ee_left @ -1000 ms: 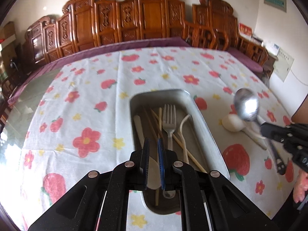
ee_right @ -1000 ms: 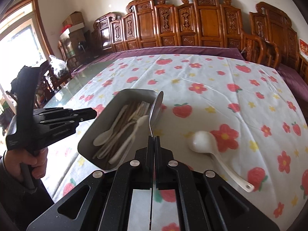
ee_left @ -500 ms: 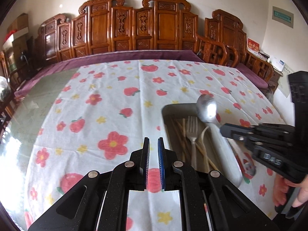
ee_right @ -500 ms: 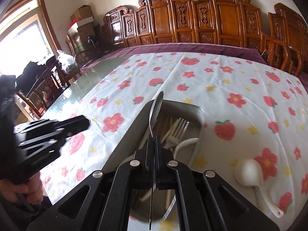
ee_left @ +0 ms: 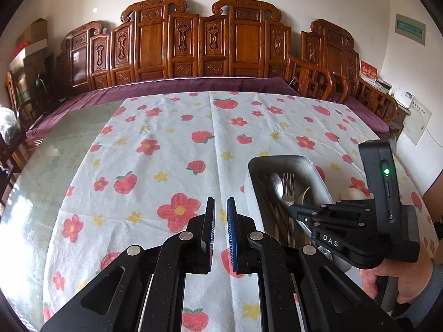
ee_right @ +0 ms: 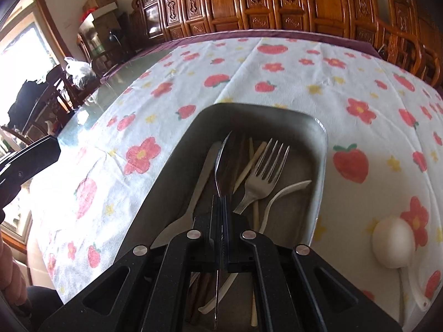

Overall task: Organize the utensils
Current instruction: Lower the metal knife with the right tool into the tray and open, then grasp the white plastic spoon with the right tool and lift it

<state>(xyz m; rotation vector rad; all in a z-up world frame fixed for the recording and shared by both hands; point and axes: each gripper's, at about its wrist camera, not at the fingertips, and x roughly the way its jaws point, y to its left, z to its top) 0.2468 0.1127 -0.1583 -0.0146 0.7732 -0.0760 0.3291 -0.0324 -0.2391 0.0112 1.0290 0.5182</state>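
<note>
My right gripper (ee_right: 221,197) is shut on the handle of a metal spoon (ee_right: 221,160), seen edge-on, its bowl low inside the metal tray (ee_right: 321,149). In the tray lie a metal fork (ee_right: 265,166), a white plastic knife (ee_right: 205,171), another white plastic utensil (ee_right: 288,188) and chopsticks (ee_right: 250,171). In the left wrist view the right gripper (ee_left: 293,210) reaches into the tray (ee_left: 254,166) with the spoon bowl (ee_left: 276,185) beside the fork (ee_left: 288,188). My left gripper (ee_left: 220,202) hovers over the cloth left of the tray, shut to a narrow slit, holding nothing.
A white ceramic spoon (ee_right: 393,243) lies on the flowered tablecloth (ee_left: 166,144) just right of the tray. Bare glass tabletop (ee_left: 55,152) lies left of the cloth. Carved wooden chairs (ee_left: 193,47) line the far side. A hand (ee_left: 398,279) holds the right gripper.
The right gripper carried the metal spoon leftward and down, from above the table beside the tray into the tray. The left gripper moved left off the tray to above the cloth.
</note>
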